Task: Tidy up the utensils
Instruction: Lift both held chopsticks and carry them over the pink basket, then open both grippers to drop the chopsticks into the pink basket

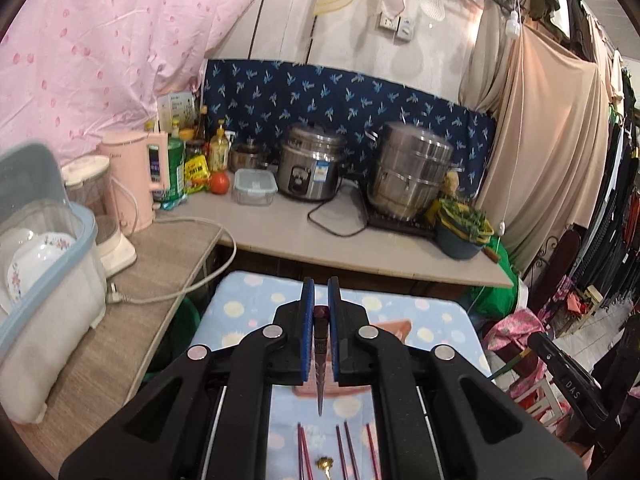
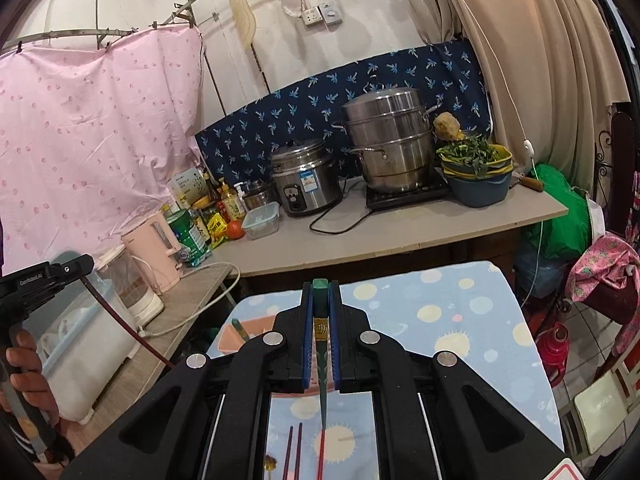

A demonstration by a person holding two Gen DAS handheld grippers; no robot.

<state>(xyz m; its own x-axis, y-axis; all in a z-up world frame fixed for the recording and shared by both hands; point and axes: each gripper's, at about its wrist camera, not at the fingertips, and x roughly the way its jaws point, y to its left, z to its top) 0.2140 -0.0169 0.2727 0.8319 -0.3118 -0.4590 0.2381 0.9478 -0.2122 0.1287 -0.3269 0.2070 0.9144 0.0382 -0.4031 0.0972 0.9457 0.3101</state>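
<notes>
In the left wrist view my left gripper (image 1: 321,300) is shut on a dark red chopstick (image 1: 320,356), held above the blue dotted cloth table (image 1: 256,300) with its tip pointing back at the camera. Several dark red chopsticks (image 1: 352,456) and a gold spoon (image 1: 322,463) lie on the cloth below. In the right wrist view my right gripper (image 2: 321,300) is shut on a green chopstick (image 2: 321,344), also lifted. Dark chopsticks (image 2: 292,452), a red one (image 2: 321,456) and a pink tray (image 2: 240,338) holding a green chopstick (image 2: 240,329) lie on the cloth.
A grey counter (image 1: 320,236) behind the table carries a rice cooker (image 1: 310,168), a steel steamer pot (image 1: 412,172), a bowl of greens (image 1: 464,228), bottles and a pink kettle (image 1: 134,180). A dish box (image 1: 44,264) stands at left. Clothes hang at right.
</notes>
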